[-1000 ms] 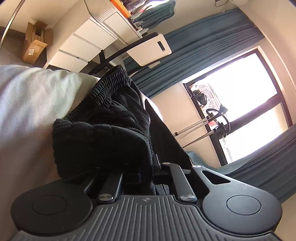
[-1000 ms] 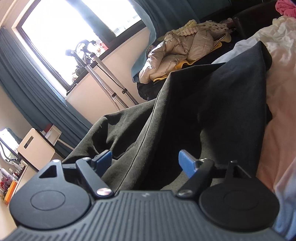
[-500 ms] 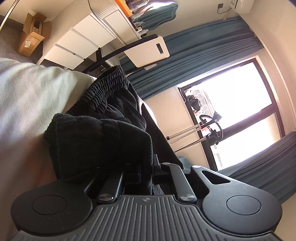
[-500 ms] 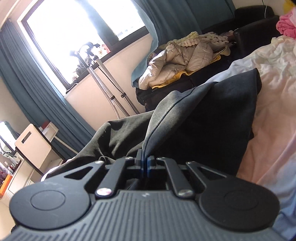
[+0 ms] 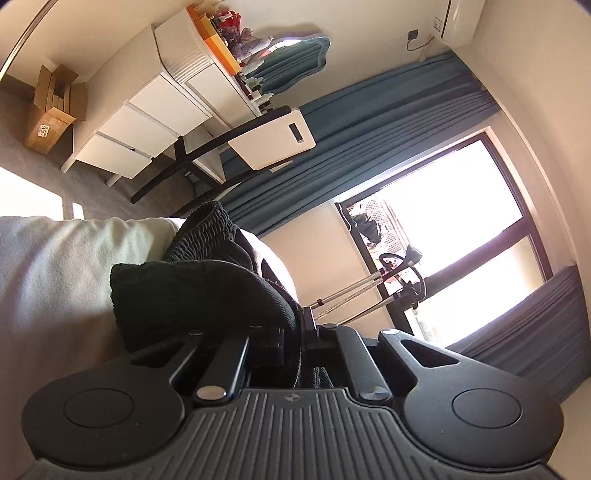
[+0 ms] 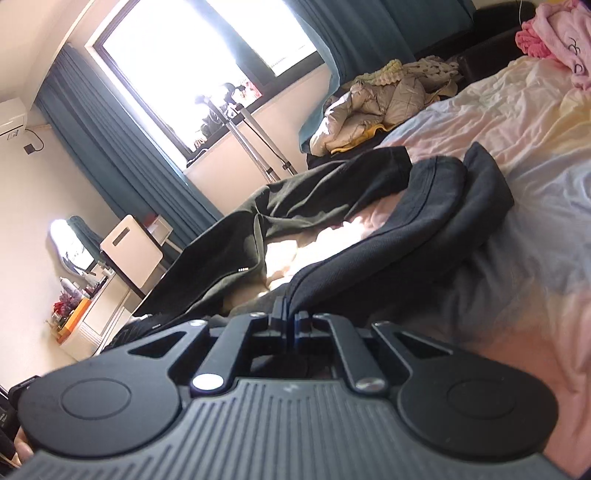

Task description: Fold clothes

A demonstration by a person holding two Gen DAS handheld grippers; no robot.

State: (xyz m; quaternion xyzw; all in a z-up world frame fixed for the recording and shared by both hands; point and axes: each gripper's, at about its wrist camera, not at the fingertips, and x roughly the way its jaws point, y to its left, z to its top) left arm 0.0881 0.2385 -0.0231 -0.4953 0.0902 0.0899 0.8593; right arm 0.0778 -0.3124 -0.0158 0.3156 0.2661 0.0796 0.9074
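The left gripper [image 5: 295, 328] is clamped on the trousers [image 5: 192, 291] at the bed [image 5: 55, 280] edge, floor lying beyond. A box [image 5: 50, 110] is labelled "6315". The right gripper [image 6: 290, 321] is pinched on a trouser hem [image 6: 388, 236] over open sheet.

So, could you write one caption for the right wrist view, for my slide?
Right gripper shut on the hem of dark trousers, draped across a pale bedsheet near a bright window.

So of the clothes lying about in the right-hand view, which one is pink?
The crumpled pink garment at the top right corner, lying on the bed. The dark trousers spread in front of the gripper and the beige quilted jacket under the window are not pink.
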